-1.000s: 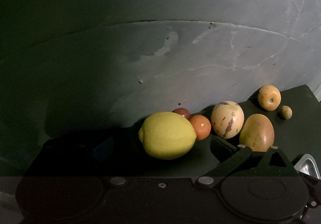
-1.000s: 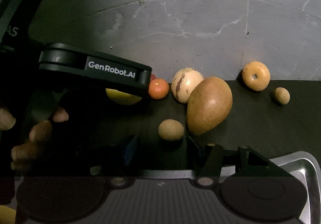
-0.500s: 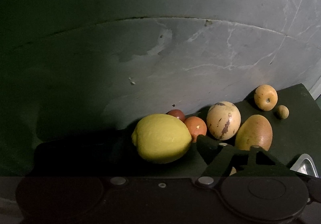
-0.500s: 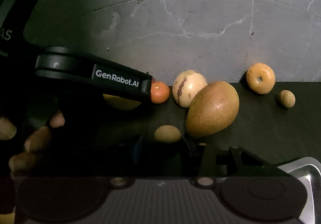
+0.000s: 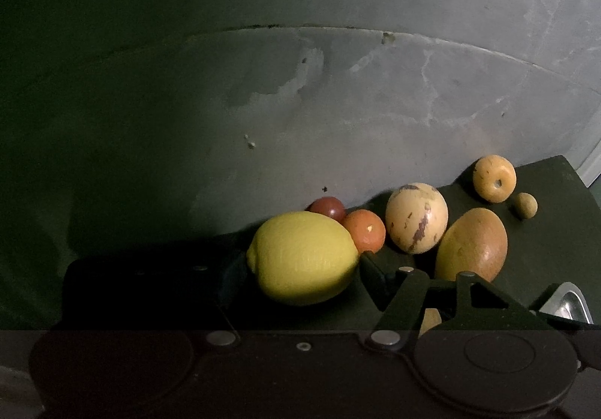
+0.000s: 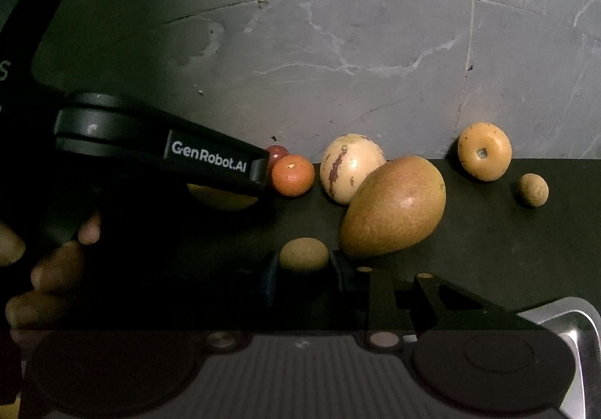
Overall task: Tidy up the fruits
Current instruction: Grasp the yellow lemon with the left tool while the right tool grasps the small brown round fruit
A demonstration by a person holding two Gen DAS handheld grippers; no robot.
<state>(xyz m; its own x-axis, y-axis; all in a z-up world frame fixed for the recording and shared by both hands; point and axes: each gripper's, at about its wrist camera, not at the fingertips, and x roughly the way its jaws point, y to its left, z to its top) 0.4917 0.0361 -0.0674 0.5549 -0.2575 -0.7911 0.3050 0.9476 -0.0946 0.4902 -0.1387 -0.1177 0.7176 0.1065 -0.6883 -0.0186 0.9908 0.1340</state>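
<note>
Lying on the dark table (image 6: 488, 250), a lemon (image 5: 302, 257) is flanked by the left gripper's (image 5: 300, 268) parted jaws, while a small brown fruit (image 6: 303, 254) is bracketed, contact unclear, by the right gripper's (image 6: 303, 270) jaws.

In the right wrist view, the white lettering "GenRobot.AI" stands on the side of the black plastic arm of the left gripper (image 6: 259, 171), which reaches in from the left toward the row of fruit. Higher up at the far left edge of the same view, a single pale letter that looks like "S" sits on a dark panel, cut off by the frame. The left wrist view shows no readable writing.
</note>
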